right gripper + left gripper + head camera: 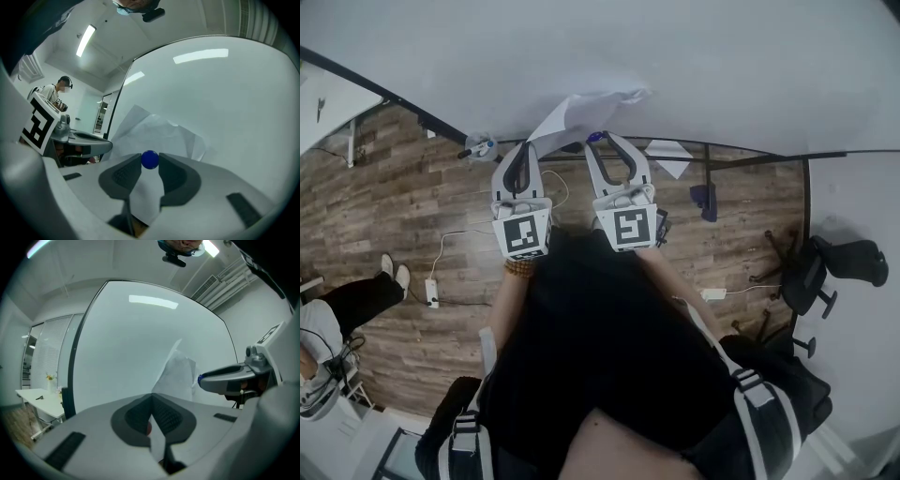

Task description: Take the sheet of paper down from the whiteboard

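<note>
Left gripper (152,399) clenched on the edge of one sheet of paper (178,376), which lies crumpled against the whiteboard (126,348). Right gripper (150,165) nips the one blue magnet (150,159) on the sheet. Bare board surrounds the sheet; black frame (76,362) at left.

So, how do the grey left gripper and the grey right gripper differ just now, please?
The left gripper has jaws shut flat on the white paper sheet; the right gripper has jaws apart, clasping a small blue ball. Both are grey and face the whiteboard.
</note>
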